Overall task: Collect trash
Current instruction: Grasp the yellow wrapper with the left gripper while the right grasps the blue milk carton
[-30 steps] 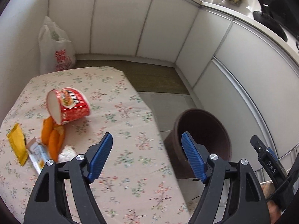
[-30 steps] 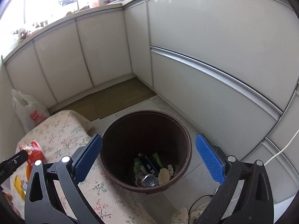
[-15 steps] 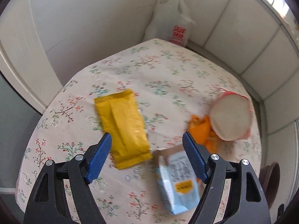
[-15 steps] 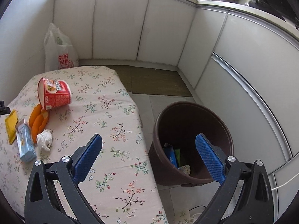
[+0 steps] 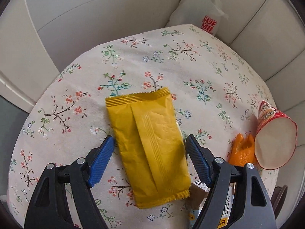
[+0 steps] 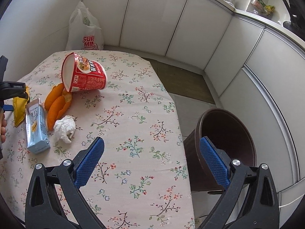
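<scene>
A: Our left hand-held gripper (image 5: pixel 149 161) is spread wide, holding nothing; the yellow wrapper (image 5: pixel 148 143) lies flat on the worktop (image 5: pixel 190 61) between its pads, touching neither.

B: Our right hand-held gripper (image 6: pixel 152 165) is wide open too, empty. Ahead-left: carton (image 6: pixel 36 126), orange peel (image 6: pixel 57 103), tissue (image 6: pixel 64 127), noodle cup (image 6: pixel 85 74). The brown bin (image 6: pixel 228 133) sits behind its right pad.
</scene>
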A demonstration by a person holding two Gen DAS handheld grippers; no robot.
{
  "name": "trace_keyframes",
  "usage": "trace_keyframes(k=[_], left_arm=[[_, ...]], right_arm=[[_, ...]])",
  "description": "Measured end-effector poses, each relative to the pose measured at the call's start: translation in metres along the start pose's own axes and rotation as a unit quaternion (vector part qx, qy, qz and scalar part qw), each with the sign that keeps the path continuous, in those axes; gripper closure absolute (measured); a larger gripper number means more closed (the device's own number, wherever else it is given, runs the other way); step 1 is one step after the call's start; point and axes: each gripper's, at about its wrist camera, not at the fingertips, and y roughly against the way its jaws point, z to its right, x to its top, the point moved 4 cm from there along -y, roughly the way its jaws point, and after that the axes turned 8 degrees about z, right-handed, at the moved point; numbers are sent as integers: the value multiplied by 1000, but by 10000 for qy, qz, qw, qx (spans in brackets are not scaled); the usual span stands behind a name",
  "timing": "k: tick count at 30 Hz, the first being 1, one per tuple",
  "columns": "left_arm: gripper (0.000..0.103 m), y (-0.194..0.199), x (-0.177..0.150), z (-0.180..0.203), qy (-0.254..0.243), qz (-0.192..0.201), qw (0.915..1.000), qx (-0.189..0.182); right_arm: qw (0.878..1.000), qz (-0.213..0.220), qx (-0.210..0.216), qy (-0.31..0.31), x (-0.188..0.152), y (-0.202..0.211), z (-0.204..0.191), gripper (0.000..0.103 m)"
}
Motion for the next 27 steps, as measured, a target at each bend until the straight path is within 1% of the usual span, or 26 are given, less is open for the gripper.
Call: trace_keyframes(k=[1, 2, 3, 4, 5, 6, 7, 9, 13, 17, 19, 21, 25, 27], left_arm=[[34, 0, -1, 4, -142, -7, 9999, -36], [38, 0, -4, 10, -387, -17, 9993, 8], [48, 1, -7, 14, -613, 4, 9981, 95], [56, 2, -8, 17, -773, 9, 9970, 86], [59, 4, -10, 18, -840, -15, 9965, 25], [64, 6, -10, 18, -856, -47, 9963, -61], [75, 8, -10, 17, -871, -79, 9961, -144], [81, 15, -10, 15, -997, -63, 9948, -209], [83, 45, -3, 9, -1349, 296, 9902, -216], [83, 93, 6, 3, -1492, 742, 9855, -324], [83, 120, 10, 3, -1463, 963, 9835, -457], [83, 146, 15, 5, -1365, 1164, 9815, -664], [83, 194, 16, 5, -1296, 1576, 9742, -963], [83, 209, 12, 3, -1188, 1644, 9722, -1167]], right_arm=[[10000, -4, 24, 10, 0, 1, -3, 7], [10000, -9, 49, 23, 0, 1, -5, 7], [10000, -11, 77, 31, 0, 1, -8, 7], [9999, -16, 118, 28, 0, 1, -10, 7], [9999, -24, 170, 16, 0, 1, -13, 7], [9997, -32, 231, -2, 1, 2, -17, 7], [9996, -37, 295, -19, 1, 2, -20, 7], [9989, -38, 468, -67, 3, 4, -27, 7], [9963, -40, 853, -139, 6, 3, -47, 7], [9891, -188, 1426, -321, 8, -3, -76, 7], [9844, -326, 1675, -418, 8, -9, -94, 7], [9810, -425, 1844, -428, 8, -15, -115, 7], [9792, -385, 1991, -69, 9, -19, -159, 7], [9791, -320, 1996, 216, 9, -17, -179, 7]])
